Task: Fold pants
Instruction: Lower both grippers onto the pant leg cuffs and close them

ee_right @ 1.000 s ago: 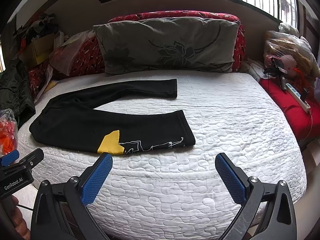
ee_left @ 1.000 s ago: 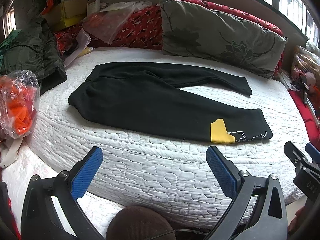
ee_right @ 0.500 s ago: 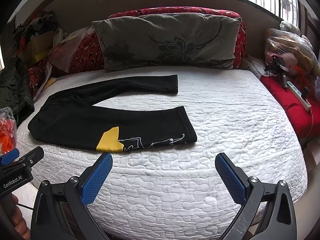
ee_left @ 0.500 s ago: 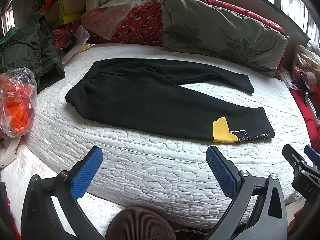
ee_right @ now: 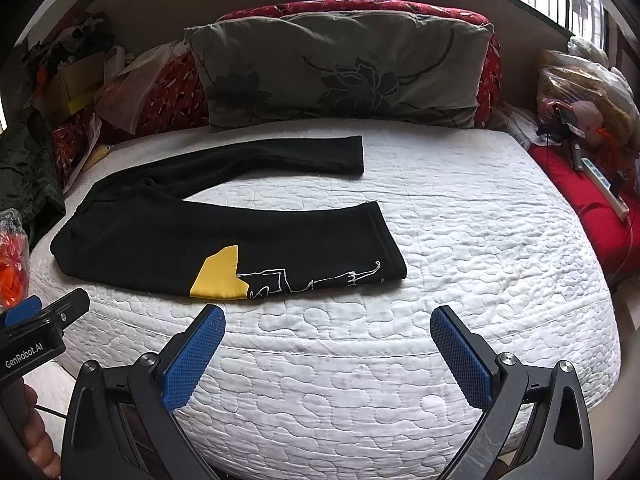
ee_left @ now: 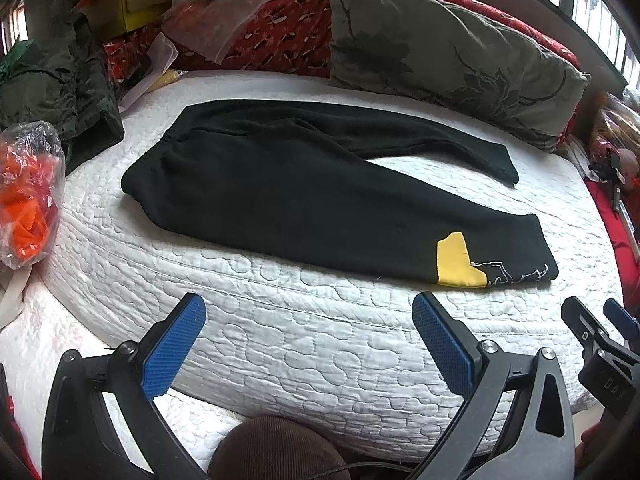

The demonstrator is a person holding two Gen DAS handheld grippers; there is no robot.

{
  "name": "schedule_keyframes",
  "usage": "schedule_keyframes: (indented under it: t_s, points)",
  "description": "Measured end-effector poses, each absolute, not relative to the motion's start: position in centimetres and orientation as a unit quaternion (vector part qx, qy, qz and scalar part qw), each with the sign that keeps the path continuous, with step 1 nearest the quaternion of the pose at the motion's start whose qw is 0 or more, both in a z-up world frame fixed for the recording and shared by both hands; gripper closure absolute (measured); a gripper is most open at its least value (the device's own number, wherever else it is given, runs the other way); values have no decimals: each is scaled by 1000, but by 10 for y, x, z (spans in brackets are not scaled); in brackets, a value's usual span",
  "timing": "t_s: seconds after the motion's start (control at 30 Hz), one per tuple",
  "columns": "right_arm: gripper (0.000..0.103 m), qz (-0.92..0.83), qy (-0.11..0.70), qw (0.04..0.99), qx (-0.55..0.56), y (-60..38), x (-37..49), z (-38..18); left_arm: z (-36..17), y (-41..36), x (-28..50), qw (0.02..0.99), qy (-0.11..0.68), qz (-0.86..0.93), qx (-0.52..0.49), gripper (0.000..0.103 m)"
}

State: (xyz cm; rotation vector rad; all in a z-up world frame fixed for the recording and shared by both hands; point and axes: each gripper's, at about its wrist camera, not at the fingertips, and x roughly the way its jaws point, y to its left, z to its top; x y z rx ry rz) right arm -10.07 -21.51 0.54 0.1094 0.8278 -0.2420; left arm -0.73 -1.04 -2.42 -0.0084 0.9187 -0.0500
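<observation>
Black pants (ee_left: pixel 304 196) lie flat across the middle of the frame on a white quilted mattress (ee_left: pixel 300 344), waistband at left, legs splayed toward the right — the nearer leg carries a yellow patch (ee_left: pixel 456 262). A grey pillow (ee_right: pixel 340 72) rests at the top. At the bottom of each view, the left gripper (ee_left: pixel 308 344) and right gripper (ee_right: pixel 326 354) are spread wide, holding nothing, short of the bed's edge. The fabric looks soft, limp and light — likely to sag and drag; the far leg's cuff (ee_right: pixel 354 156) and the waistband seem the sensible holds.
</observation>
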Motion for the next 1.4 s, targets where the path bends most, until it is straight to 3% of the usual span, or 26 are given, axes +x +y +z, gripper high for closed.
schedule_keyframes:
  t_s: [0.27, 0.67, 0.97, 1.4]
  points:
    - [0, -111, 410, 903, 67, -223, -88, 2, -13, -2, 27, 881, 471, -35, -13, 0]
    - [0, -136, 438, 880, 124, -322, 33, 24, 47, 108, 194, 853, 519, 12, -51, 0]
    - [0, -129, 475, 851, 184, -363, 123, -11, -17, 185, 298, 775, 609, 41, -162, 0]
    - [4, -91, 519, 835, 160, -368, 197, -50, -70, 153, 337, 754, 649, 28, -96, 0]
